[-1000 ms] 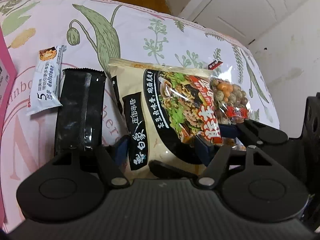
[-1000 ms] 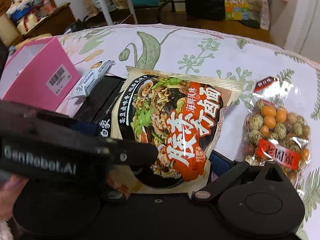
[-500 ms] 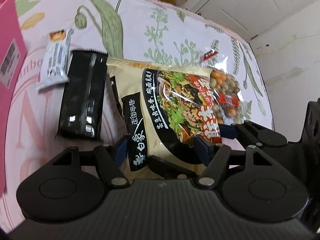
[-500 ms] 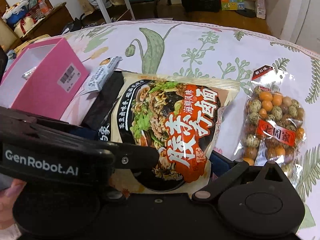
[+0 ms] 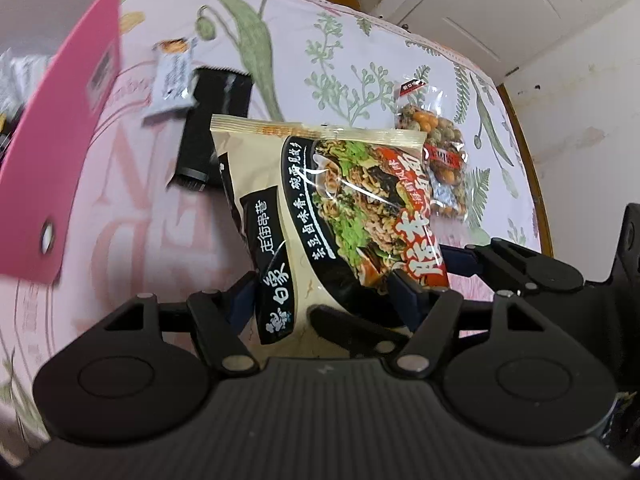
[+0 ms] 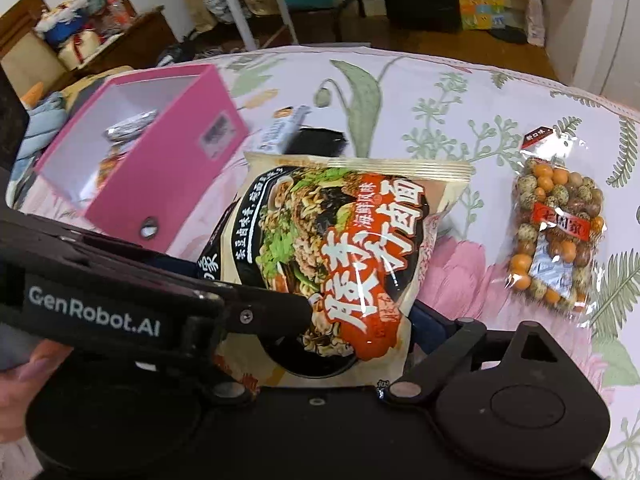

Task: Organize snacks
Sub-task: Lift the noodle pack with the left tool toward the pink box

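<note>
A beige noodle packet [image 5: 320,208] with a black bowl picture is lifted off the floral cloth. My left gripper [image 5: 324,300] is shut on its near edge. My right gripper [image 6: 304,304] also holds the same noodle packet [image 6: 336,248] from the near side; its left finger is hidden behind the left gripper's body. A pink box [image 5: 60,128], open on top, stands at the left with packets inside; it also shows in the right wrist view [image 6: 168,176].
A clear bag of coated nuts [image 6: 556,232] lies at the right, also in the left wrist view [image 5: 440,160]. A black packet [image 5: 212,132] and a small white bar [image 5: 172,76] lie beyond the noodles. The table's right edge [image 5: 528,152] is close.
Both grippers have lifted the noodle packet and carried it left, toward the pink box, which now fills more of both views. The black packet and nuts stayed put.
</note>
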`<state>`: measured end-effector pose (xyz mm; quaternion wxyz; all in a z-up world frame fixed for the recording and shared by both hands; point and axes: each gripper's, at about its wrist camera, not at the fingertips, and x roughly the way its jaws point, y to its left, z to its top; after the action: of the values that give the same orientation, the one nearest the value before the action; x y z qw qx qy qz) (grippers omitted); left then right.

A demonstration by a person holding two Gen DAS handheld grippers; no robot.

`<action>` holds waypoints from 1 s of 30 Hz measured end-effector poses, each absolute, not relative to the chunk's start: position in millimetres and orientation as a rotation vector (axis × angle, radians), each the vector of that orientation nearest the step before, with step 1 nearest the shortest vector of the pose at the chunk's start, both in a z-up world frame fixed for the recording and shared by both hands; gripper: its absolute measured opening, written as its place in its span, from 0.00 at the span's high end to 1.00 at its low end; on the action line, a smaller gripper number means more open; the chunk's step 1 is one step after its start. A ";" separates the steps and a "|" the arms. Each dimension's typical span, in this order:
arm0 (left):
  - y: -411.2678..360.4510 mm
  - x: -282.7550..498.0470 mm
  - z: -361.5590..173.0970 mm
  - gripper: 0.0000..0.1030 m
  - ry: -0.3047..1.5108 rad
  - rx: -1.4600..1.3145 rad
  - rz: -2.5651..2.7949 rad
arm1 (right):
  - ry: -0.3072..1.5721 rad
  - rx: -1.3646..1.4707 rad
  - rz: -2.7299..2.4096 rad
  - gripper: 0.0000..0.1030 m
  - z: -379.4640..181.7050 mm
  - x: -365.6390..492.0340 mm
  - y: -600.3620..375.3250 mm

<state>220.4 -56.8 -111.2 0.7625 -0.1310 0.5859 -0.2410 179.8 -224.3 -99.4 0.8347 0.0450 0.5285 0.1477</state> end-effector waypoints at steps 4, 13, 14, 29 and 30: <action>-45.2 200.4 -102.5 0.33 1.274 -0.265 -0.521 | 1.090 0.072 0.352 0.11 -91.9 161.0 -213.6; -2.8 164.3 -72.0 0.33 1.278 -0.279 -0.513 | 1.079 -0.002 0.452 0.12 -57.6 128.7 -177.7; 2.1 160.5 -67.0 0.33 1.275 -0.278 -0.513 | 1.081 -0.004 0.460 0.12 -53.3 125.9 -173.6; 92.2 134.1 12.1 0.33 1.095 -0.333 -0.495 | 0.977 -0.094 0.566 0.12 27.8 121.4 -104.4; 100.2 136.0 17.7 0.33 1.077 -0.334 -0.490 | 0.963 -0.097 0.574 0.12 32.0 124.3 -99.3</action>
<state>136.0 100.2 17.7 0.8168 -0.1568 0.5053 -0.2301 124.3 -99.3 32.0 0.8459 -0.0460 0.4564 0.2721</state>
